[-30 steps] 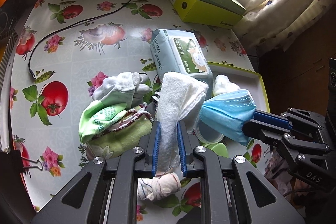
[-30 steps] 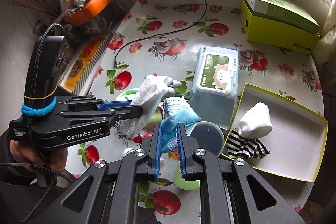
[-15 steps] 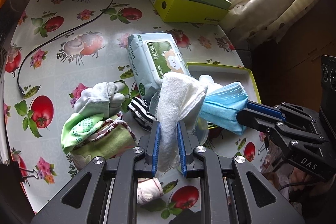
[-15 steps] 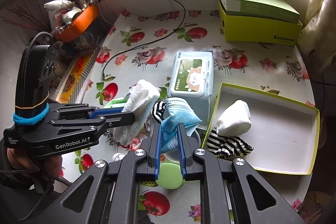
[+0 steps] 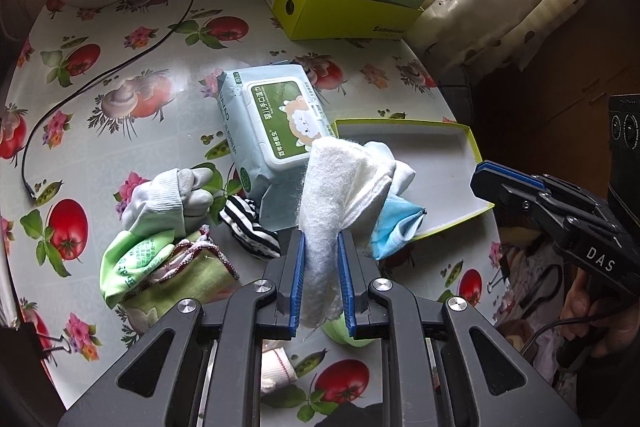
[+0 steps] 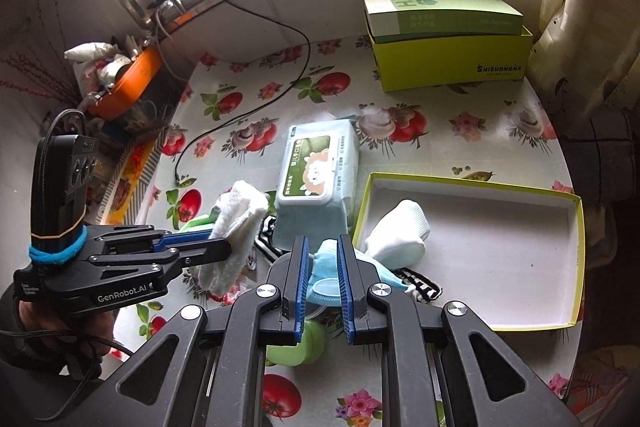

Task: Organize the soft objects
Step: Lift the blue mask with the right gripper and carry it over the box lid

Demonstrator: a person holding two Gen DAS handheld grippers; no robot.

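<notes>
Where the left wrist view applies, we see the left gripper [image 5: 322, 245] pinching the white cloth [image 5: 340, 179] above the near-left corner of the shallow box [image 5: 474, 143]; the blue mask [image 5: 394, 229] hangs over that box's near rim.

In the right wrist view, we see the right gripper [image 6: 323, 255] with fingers parted around the mask, beside the white sock [image 6: 402, 233] inside the box.

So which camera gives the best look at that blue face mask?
The left wrist view: the blue face mask lies unblocked at the corner of the yellow-green tray, apart from the right gripper. In the right wrist view the gripper's own fingers cover part of the mask.
</notes>
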